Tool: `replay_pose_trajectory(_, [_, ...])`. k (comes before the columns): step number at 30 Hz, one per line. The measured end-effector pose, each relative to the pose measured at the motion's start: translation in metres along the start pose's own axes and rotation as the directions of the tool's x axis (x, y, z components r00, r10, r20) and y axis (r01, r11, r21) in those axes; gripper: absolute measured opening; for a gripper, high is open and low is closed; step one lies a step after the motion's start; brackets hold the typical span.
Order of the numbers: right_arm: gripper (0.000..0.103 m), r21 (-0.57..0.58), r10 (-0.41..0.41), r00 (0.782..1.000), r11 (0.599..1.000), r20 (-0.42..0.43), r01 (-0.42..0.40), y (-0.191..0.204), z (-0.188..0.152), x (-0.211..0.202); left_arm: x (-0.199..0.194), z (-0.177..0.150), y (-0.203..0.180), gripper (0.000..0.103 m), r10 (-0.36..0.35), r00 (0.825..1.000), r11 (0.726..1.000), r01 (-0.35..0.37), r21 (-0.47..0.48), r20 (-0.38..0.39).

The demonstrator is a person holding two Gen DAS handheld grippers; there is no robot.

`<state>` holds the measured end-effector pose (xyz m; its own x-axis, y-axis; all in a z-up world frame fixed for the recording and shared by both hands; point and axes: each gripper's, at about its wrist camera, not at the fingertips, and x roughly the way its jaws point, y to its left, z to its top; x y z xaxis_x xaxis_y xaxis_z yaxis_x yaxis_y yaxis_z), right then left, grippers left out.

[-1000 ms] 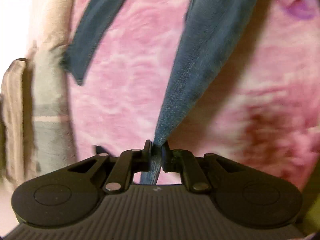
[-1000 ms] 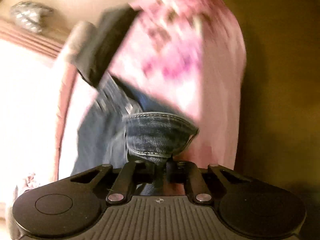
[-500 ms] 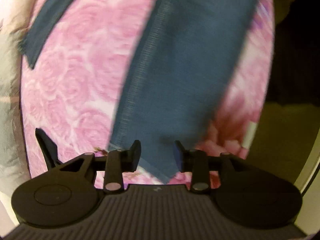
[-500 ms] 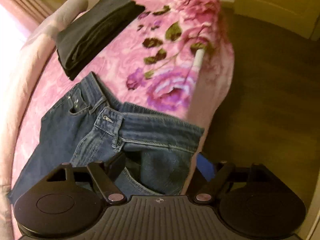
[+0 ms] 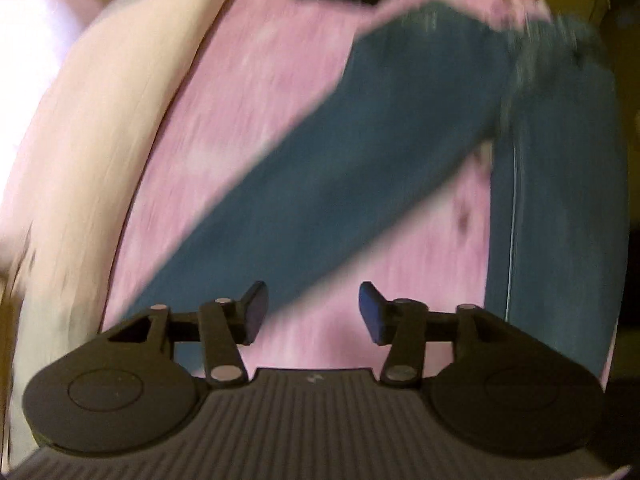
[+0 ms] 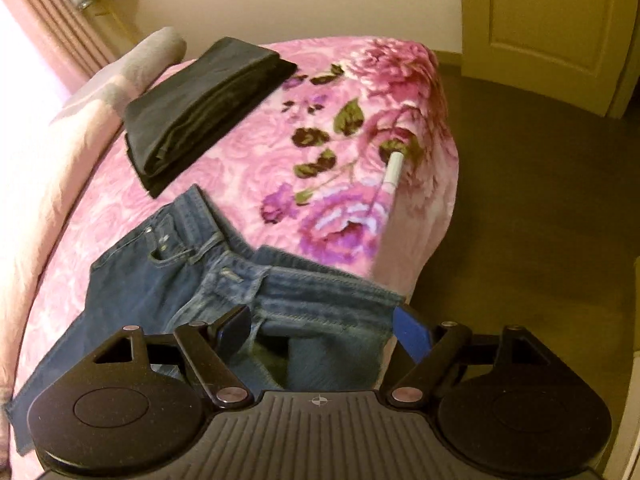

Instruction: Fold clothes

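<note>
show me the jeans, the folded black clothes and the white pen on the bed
jeans (image 6: 160, 276), right wrist view, on the hip below the front pocket
folded black clothes (image 6: 200, 100), right wrist view, on the top layer
white pen (image 6: 393, 171), right wrist view, on its barrel

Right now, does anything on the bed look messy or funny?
Yes. The jeans lie unfolded with their legs spread apart, and the waistband end hangs off the edge of the pink blanket. The dark folded clothes look tidy. A white pen-like stick lies loose near the blanket's edge.

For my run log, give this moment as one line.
left hand-held gripper open | right hand-held gripper open | jeans unfolded on blanket
</note>
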<state>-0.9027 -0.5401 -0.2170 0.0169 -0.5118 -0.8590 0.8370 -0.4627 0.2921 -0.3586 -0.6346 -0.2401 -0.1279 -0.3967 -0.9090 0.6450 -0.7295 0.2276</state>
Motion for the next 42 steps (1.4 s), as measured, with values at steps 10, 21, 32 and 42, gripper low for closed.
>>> replay_pose_trajectory(10, [0.084, 0.040, 0.150, 0.973, 0.989, -0.178, -0.145, -0.058, 0.021, 0.072, 0.169, 0.275, -0.046, 0.065, -0.305, 0.950, 0.946, 0.295, 0.136, 0.060])
replay_pose_trajectory(21, [0.073, 0.377, 0.376, 0.903, 0.883, -0.209, -0.280, -0.101, -0.001, 0.111, 0.248, 0.336, -0.071, 0.016, -0.399, 0.914, 0.896, 0.405, 0.184, -0.069])
replay_pose_trajectory(32, [0.029, 0.288, 0.376, 0.913, 0.902, -0.159, -0.322, -0.057, 0.053, 0.102, 0.190, 0.313, 0.004, 0.015, -0.251, 0.966, 0.968, 0.252, 0.006, 0.063])
replay_pose_trajectory(42, [0.075, -0.013, 0.181, 0.980, 0.983, -0.078, -0.183, -0.012, 0.091, 0.095, 0.142, 0.230, 0.054, 0.038, -0.125, 0.988, 0.965, 0.143, -0.219, 0.090])
